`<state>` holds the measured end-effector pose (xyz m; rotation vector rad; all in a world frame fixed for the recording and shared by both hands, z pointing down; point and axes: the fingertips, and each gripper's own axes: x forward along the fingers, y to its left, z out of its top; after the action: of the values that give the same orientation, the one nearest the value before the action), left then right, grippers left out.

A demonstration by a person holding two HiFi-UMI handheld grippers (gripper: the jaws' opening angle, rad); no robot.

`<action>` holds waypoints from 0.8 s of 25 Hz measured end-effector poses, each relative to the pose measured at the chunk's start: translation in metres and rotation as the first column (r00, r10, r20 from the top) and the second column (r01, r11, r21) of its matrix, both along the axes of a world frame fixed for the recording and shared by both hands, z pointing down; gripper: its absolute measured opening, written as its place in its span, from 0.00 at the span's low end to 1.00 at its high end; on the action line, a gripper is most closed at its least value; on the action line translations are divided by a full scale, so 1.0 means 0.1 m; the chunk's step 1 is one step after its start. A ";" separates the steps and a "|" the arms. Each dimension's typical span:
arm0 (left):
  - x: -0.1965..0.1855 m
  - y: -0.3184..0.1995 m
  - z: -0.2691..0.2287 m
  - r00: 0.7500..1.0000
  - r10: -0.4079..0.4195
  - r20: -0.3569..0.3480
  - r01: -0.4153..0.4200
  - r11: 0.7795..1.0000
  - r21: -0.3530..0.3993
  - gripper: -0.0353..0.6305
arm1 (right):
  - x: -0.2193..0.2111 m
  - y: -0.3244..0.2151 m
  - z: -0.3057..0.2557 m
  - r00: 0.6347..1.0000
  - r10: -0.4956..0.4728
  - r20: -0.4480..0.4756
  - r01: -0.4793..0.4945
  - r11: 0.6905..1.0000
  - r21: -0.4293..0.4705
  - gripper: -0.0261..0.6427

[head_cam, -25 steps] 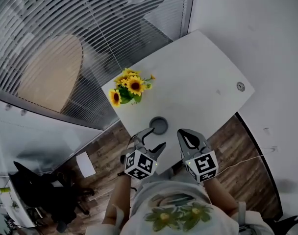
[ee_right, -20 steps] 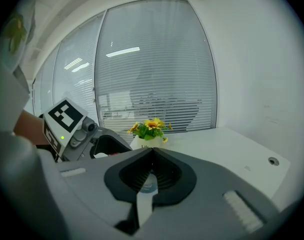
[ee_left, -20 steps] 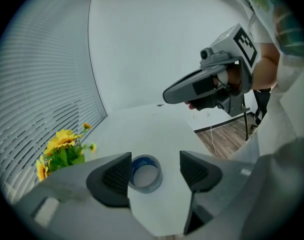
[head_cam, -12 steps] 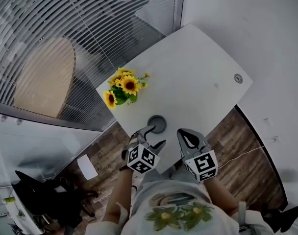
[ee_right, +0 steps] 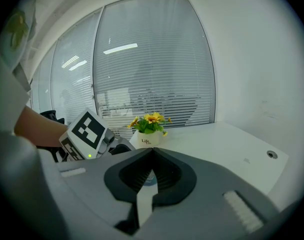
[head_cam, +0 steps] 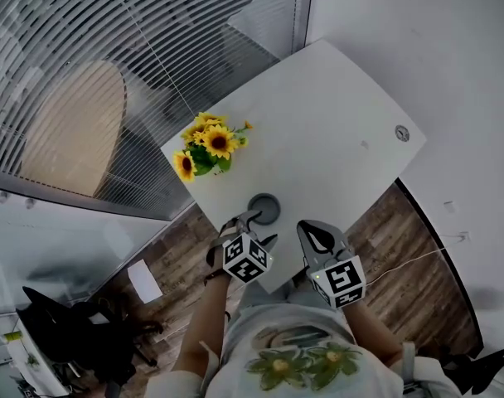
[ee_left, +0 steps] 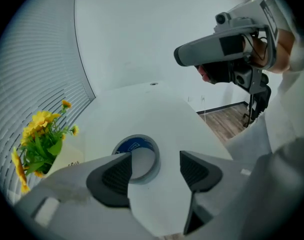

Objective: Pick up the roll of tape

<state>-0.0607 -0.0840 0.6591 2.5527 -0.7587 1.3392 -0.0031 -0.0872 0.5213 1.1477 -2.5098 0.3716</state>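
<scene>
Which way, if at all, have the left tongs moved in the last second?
Yes. In the head view the left tongs have moved forward, closer to the roll of tape lying on the table.

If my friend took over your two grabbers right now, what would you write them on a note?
Left gripper: open, jaws apart, nothing between them. It points at the roll of tape.
Right gripper: shut, holding nothing, beside the left one at the near edge of the table.
Roll of tape: lying flat on the white table just ahead of the left jaws, not gripped. The pot of sunflowers stands farther back, apart from it.
Done: the left gripper is lined up with the roll.
Left: probably move the jaws over the roll's wall, shut on it and lift.
</scene>
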 end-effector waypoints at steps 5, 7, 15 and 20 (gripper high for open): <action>0.03 0.01 0.11 0.999 0.022 0.040 -0.020 0.999 -0.047 0.53 | 0.01 0.01 -0.03 1.000 -0.003 -0.001 0.003 1.000 0.005 0.04; 0.03 0.04 0.16 0.998 0.035 0.060 -0.031 0.997 -0.070 0.53 | 0.01 0.03 -0.04 1.000 -0.003 -0.001 0.003 1.000 0.006 0.04; 0.07 0.07 0.31 0.993 0.063 0.100 -0.052 0.992 -0.114 0.48 | 0.02 0.06 -0.03 1.000 -0.006 0.002 0.006 1.000 0.006 0.04; 0.07 0.04 0.33 0.991 0.054 0.118 -0.043 0.995 -0.094 0.42 | 0.02 0.10 -0.04 1.000 -0.002 0.005 0.002 1.000 0.005 0.04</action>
<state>-0.0535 -0.0800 0.6923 2.4527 -0.6421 1.5186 -0.0006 -0.0769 0.5170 1.1477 -2.5172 0.3676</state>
